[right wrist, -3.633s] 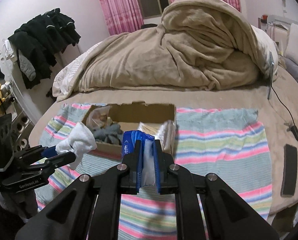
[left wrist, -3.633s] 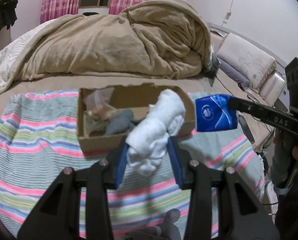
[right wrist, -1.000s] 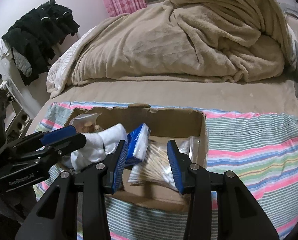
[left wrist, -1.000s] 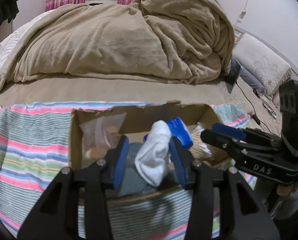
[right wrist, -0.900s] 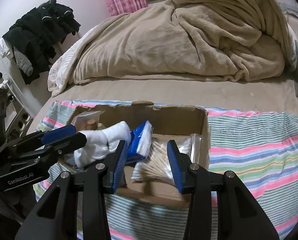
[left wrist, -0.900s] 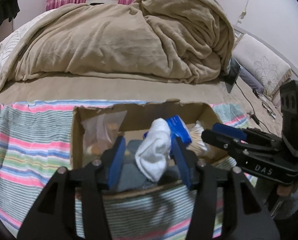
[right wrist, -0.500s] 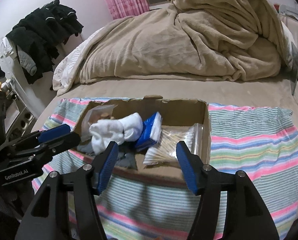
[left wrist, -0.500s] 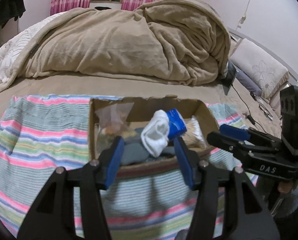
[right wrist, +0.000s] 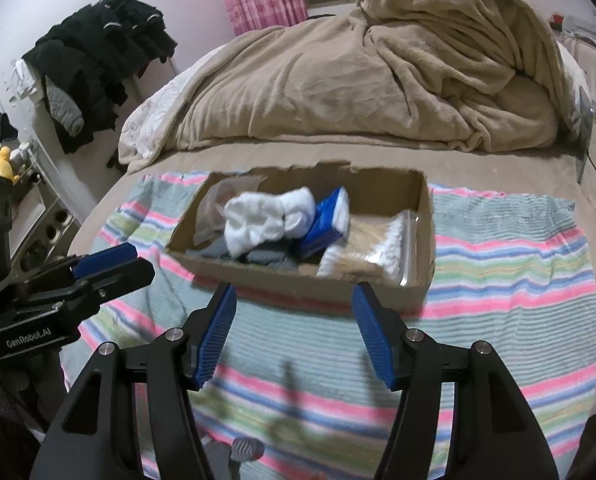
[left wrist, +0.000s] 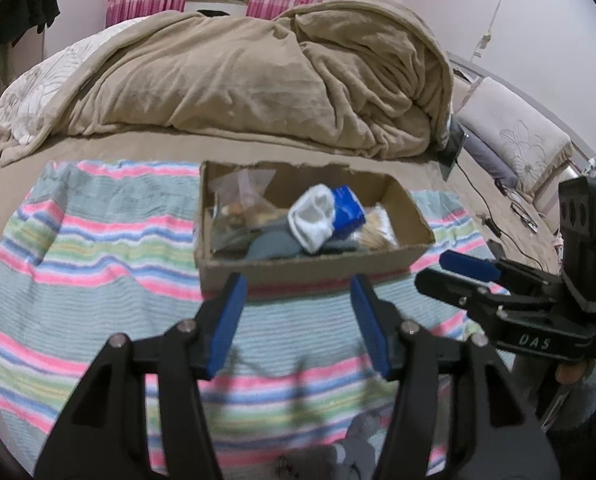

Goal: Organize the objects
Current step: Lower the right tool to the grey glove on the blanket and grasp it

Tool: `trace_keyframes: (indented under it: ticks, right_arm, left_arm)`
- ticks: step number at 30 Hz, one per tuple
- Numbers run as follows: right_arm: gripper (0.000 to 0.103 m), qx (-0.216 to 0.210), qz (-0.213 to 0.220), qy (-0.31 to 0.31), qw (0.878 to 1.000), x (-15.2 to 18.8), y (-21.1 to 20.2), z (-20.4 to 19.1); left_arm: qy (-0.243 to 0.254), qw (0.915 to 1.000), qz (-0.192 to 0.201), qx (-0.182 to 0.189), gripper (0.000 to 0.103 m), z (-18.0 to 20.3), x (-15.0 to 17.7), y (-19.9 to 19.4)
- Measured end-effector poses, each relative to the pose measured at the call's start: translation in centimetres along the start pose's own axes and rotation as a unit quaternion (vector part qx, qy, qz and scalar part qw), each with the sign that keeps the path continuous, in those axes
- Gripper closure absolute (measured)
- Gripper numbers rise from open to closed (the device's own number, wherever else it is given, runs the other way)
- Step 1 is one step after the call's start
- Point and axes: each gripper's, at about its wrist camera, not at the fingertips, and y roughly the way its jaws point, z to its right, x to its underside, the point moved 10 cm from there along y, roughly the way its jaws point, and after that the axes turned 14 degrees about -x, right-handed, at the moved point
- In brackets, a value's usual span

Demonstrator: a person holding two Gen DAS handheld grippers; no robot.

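Observation:
A cardboard box (left wrist: pixel 310 267) (right wrist: pixel 322 286) sits on a striped cloth (left wrist: pixel 97 248) (right wrist: pixel 510 280) on the bed. Inside lie a white sock roll (left wrist: pixel 313 218) (right wrist: pixel 267 218), a blue tissue pack (left wrist: pixel 349 210) (right wrist: pixel 326 224), a bag of cotton swabs (left wrist: pixel 378 232) (right wrist: pixel 374 248), grey socks (left wrist: pixel 273 245) (right wrist: pixel 257 257) and a clear bag (left wrist: pixel 239 200) (right wrist: pixel 217 204). My left gripper (left wrist: pixel 298 302) (right wrist: pixel 109 264) is open and empty, in front of the box. My right gripper (right wrist: pixel 293 312) (left wrist: pixel 446 268) is open and empty, also in front of the box.
A rumpled beige blanket (left wrist: pixel 257 76) (right wrist: pixel 378 80) fills the far side of the bed. Pillows (left wrist: pixel 514 148) lie at the right. Dark clothes (right wrist: pixel 97 56) hang at the left wall. A cable (left wrist: pixel 482 200) runs over the bed's right side.
Both grippers let go of the white sock roll and the blue tissue pack, which now lie in the box. Both grippers have opened and pulled back from the box toward me.

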Motion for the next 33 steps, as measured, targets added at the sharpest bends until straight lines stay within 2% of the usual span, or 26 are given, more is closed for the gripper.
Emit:
trace_keyframes:
  ticks: [2, 3, 19, 33]
  right_arm:
    - [0.039, -0.001, -0.008, -0.003, 1.0, 0.9, 0.1, -0.5]
    - [0.039, -0.002, -0.011, -0.003, 1.0, 1.3, 0.1, -0.8]
    - [0.039, -0.014, -0.075, 0.014, 0.997, 9.5, 1.7, -2.5]
    - [0.039, -0.054, -0.137, 0.019, 0.989, 14.3, 4.0, -4.9]
  left_arm:
    - [-0.004, 1.0, -0.003, 0.0, 0.031, -0.2, 0.7, -0.3]
    - [-0.006, 1.0, -0.004, 0.0, 0.03, -0.4, 1.1, -0.4]
    - [-0.012, 0.9989, -0.045, -0.003, 0.03, -1.6, 7.8, -0.7]
    - [-0.021, 0.9976, -0.066, -0.007, 0.029, -2.2, 11.1, -1.3]
